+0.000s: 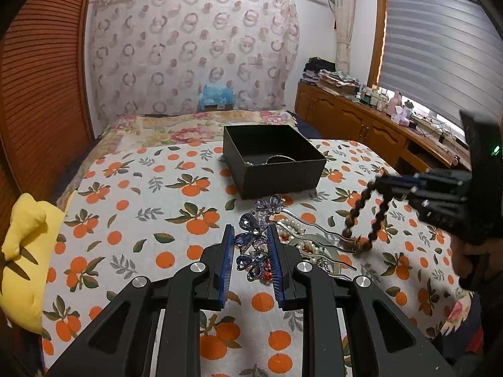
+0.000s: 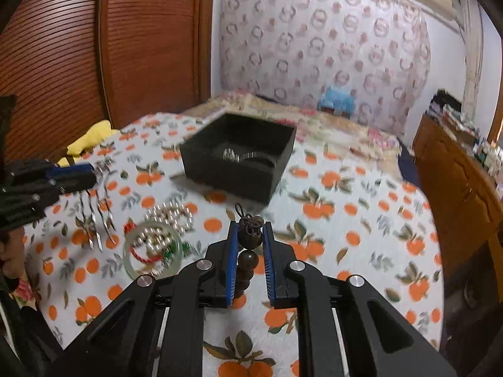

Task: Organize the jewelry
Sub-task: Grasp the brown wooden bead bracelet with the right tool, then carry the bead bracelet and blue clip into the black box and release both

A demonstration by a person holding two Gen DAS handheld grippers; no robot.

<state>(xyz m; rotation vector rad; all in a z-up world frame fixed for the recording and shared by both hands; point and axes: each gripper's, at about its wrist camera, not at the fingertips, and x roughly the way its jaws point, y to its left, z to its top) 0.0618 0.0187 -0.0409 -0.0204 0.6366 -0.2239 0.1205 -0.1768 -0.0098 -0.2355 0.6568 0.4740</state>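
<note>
My left gripper (image 1: 251, 229) is shut on a hairpin (image 1: 270, 204) with blue-purple crystal flowers. Its silver prongs (image 2: 94, 220) hang over the bedspread under the left gripper (image 2: 88, 174) in the right wrist view. A brown wooden bead bracelet (image 2: 250, 238) with a knotted cord sits between the blue pads of my right gripper (image 2: 250, 229), which is shut on it. The bracelet (image 1: 355, 210) dangles from the right gripper (image 1: 383, 185), just off the bed. An open black box (image 1: 283, 185) (image 2: 226, 179) stands beyond, with a few pieces inside.
A pearl strand (image 2: 171, 215) (image 1: 294, 226), a pale jade bangle (image 2: 127, 251) and a red cord lie heaped on the orange-print bedspread (image 1: 141, 207). A yellow cushion (image 1: 25, 245) lies at the left edge. A wooden cabinet (image 2: 456, 204) runs along the right.
</note>
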